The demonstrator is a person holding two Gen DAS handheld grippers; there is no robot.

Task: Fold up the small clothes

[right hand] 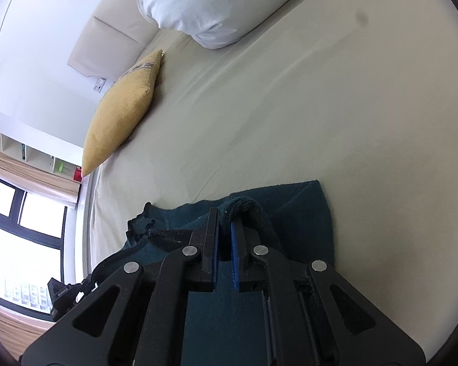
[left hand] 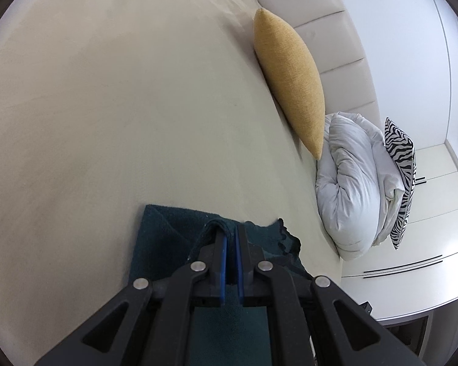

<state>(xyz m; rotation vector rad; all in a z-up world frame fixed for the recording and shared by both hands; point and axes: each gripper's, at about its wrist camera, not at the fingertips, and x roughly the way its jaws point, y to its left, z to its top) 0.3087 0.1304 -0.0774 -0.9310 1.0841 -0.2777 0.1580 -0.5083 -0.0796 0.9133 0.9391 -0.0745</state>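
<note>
A dark teal garment [left hand: 165, 238] lies partly on the cream bed sheet [left hand: 122, 106] at the bottom of the left wrist view. My left gripper [left hand: 230, 231] is shut on a bunched fold of its edge. The same teal garment [right hand: 302, 213] shows in the right wrist view, with a scalloped black-trimmed edge at the left. My right gripper [right hand: 226, 216] is shut on a rolled fold of it. Both grippers point down at the bed, and the cloth hangs under them and hides beneath the black arms.
A mustard cushion [left hand: 290, 82] leans against the padded headboard [left hand: 329, 45]. A rolled white duvet [left hand: 351, 189] and a zebra-print cushion [left hand: 401, 180] lie beside it. White drawers [left hand: 427, 244] stand past the bed. A window [right hand: 18, 210] is at the left in the right wrist view.
</note>
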